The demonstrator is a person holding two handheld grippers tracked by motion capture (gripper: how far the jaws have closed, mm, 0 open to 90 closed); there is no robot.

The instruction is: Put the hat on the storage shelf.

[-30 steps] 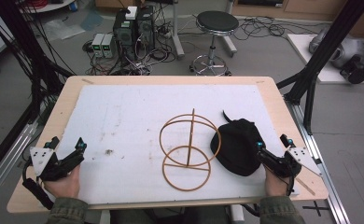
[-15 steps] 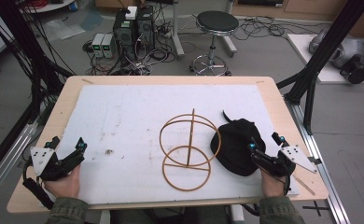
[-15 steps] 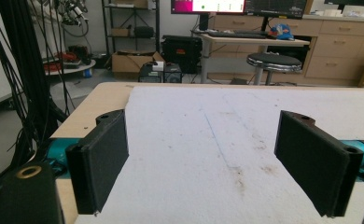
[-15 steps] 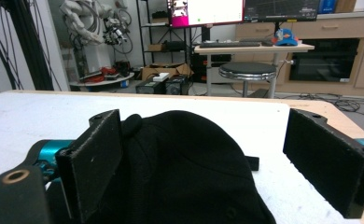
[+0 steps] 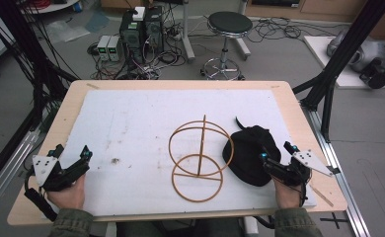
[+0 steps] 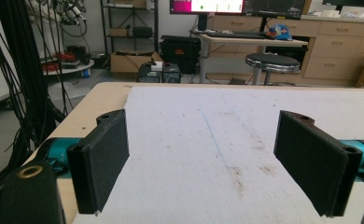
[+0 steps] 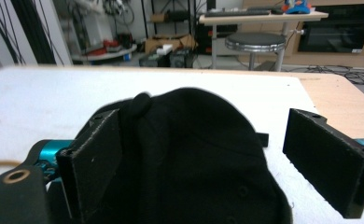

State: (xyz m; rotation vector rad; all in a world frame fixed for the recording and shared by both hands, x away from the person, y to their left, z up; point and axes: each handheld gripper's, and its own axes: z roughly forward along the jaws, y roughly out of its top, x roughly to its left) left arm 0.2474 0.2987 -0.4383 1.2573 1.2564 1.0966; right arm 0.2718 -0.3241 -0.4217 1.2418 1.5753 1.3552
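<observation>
white mat (image 5: 141, 123) on wooden table (image 5: 299, 123) | stool (image 5: 228, 22) behind | left gripper (image 5: 71, 165) jaws wide, empty | right gripper (image 5: 278, 157) jaws wide around black cap (image 5: 247, 153)

One black cap (image 5: 250, 153) lies on the table, its crown between the wide-apart jaws of the right gripper (image 5: 274, 157) and against the left-hand jaw in that gripper's own view. One wooden stand (image 5: 199, 157), built of two rings and one upright post, sits just beyond the cap, outside those jaws. One white mat (image 5: 146, 118) covers one wooden table (image 5: 299, 118); bare mat alone lies between the spread jaws of the left gripper (image 5: 84, 160). Two grippers are in play, each held in one hand. Ahead of the jaws, past the table's far edge, stand one round stool (image 5: 229, 24) and two dark computer towers (image 5: 142, 29).
</observation>
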